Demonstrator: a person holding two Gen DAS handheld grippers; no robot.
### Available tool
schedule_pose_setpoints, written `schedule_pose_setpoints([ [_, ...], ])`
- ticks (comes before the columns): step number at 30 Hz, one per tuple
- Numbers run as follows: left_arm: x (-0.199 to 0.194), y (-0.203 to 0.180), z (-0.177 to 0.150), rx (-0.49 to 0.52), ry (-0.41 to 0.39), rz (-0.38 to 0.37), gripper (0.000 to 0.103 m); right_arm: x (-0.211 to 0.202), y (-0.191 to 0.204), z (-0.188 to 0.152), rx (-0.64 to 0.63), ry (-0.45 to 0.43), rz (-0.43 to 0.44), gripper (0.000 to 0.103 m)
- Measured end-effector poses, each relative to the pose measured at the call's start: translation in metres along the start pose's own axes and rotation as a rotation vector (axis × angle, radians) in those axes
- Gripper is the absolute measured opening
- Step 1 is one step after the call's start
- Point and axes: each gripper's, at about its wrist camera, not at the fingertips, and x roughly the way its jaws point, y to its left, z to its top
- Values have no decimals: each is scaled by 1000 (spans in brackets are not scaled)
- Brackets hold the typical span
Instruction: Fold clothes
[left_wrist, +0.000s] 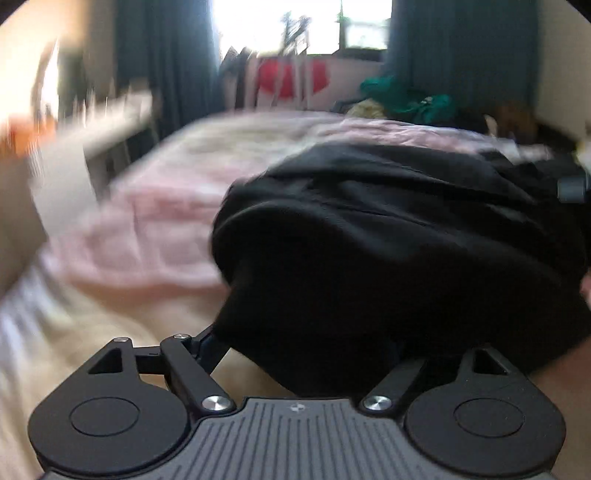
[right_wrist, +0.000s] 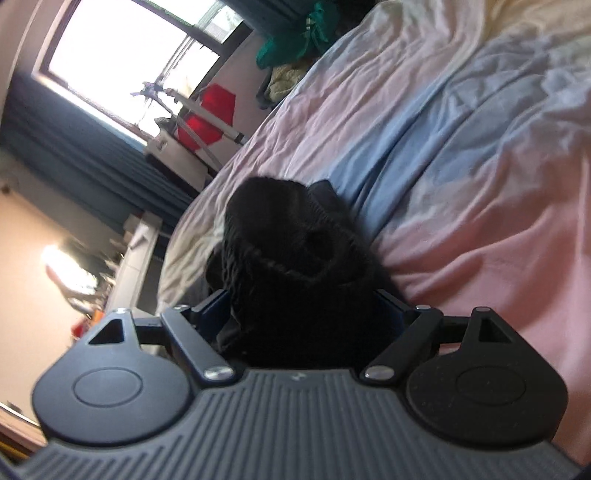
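A black garment (left_wrist: 388, 236) lies bunched on the bed (left_wrist: 166, 206), heaped up over the pink and pale bedding toward the near edge, and from where I stand it looks nowhere near folded. It is a rumpled mound with no flat panel, no straight crease and no tidy stack beside it.

The left gripper (left_wrist: 295, 343) is right at the near side of the heap. Dark cloth spills over the space between its jaws, so I cannot tell whether they are pinching it or merely standing apart under it; the view there is also smeared.

The right gripper (right_wrist: 303, 317) has its jaws spread wide, with a thick ribbed roll of the same black cloth (right_wrist: 295, 251) filling the gap. Whether the pads actually press on it is hidden by the fabric.

Toward the far side of the bed sits a loose pile of green clothing (left_wrist: 406, 98), and red items (left_wrist: 291, 79) hang by the window.

My reading: the work on this piece is at an early stage. Spreading it flat, folding it and setting it aside all remain, and the other clothes appear unfolded.
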Motion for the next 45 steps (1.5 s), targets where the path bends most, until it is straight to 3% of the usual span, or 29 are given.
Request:
schedule_pose_setpoints([
  [3, 7, 22, 4, -72, 7, -56, 81, 11, 4, -7, 7, -49, -8, 83],
  [5, 1, 23, -3, -55, -22, -50, 81, 9, 13, -9, -44, -95, -40, 69],
  [7, -5, 16, -7, 0, -60, -31, 81, 6, 22, -11, -101, -139, -65, 53],
  [9, -25, -3, -18, 68, -116, -2, 81, -4, 26, -12, -118, -172, -45, 47],
  [12, -69, -40, -32, 180, -224, 53, 81, -23, 33, -10, -138, -237, -1, 42],
  [16, -95, -51, -43, 278, -350, 78, 82, -44, 30, -3, -117, -329, 31, 41],
  [20, -83, -56, -45, 290, -324, 80, 82, -36, 4, 0, -30, -288, -53, 41],
  [23, -70, -50, -40, 204, -233, 113, 82, -22, -12, -5, 10, -232, -134, 41],
  [26, -40, -14, -31, -34, -132, 80, 88, -20, -9, -8, -19, -217, -149, 42],
  [29, -38, 15, -30, -186, -54, 5, 88, -20, -5, -8, -41, -196, -142, 44],
  [35, -49, 5, -33, -167, -77, 22, 82, -27, -8, -17, 12, -123, -139, 65],
  [37, -49, 2, -37, -168, -74, 24, 82, -26, 1, -22, -41, -75, -129, 82],
  [38, -49, 0, -40, -169, -72, 24, 82, -24, 5, -24, -72, -58, -130, 85],
  [41, -50, -4, -46, -170, -66, 27, 83, -9, 6, -30, -128, -20, -206, 87],
  [43, -48, -5, -46, -167, -66, 31, 85, 5, -5, -30, -75, 15, -193, 87],
  [45, -47, -6, -46, -163, -65, 35, 85, 11, -7, -30, -48, 40, -149, 95],
])
